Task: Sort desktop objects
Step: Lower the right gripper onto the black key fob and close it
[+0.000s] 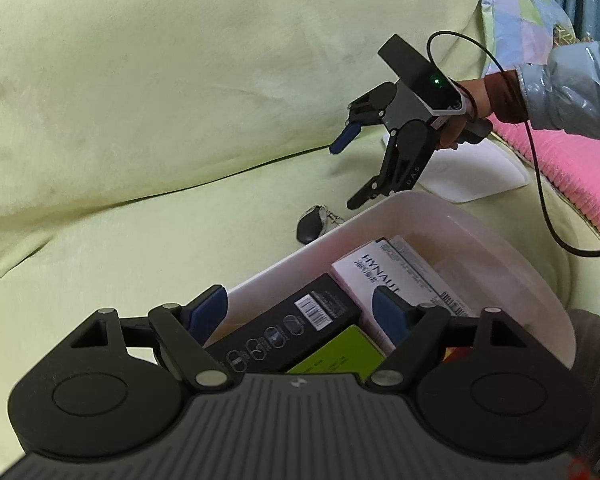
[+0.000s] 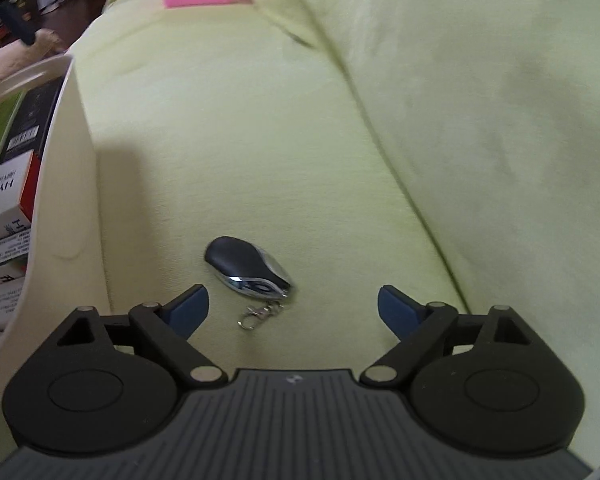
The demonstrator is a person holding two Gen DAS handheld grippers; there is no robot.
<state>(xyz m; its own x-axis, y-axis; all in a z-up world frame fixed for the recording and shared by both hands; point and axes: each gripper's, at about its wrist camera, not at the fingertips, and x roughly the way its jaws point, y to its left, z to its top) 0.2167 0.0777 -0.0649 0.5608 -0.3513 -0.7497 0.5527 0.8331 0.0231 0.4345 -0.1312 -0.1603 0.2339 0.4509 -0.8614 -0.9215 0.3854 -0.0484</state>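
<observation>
Key fob (image 2: 248,270) lies on the sofa (image 2: 260,140) below the downward-tilted right gripper (image 2: 293,306), fingers (image 2: 190,308) spread wide.

One white bin (image 1: 480,232) sits on the sofa (image 1: 180,100). In the bin: one black box (image 1: 288,320), one green box (image 1: 336,354), one white box (image 1: 384,272); more may be hidden. Beside the bin: one key fob (image 2: 248,270). Behind the bin: one white pad (image 1: 472,174). Two grippers, left (image 1: 300,312) and right (image 2: 293,306), both wide apart.
</observation>
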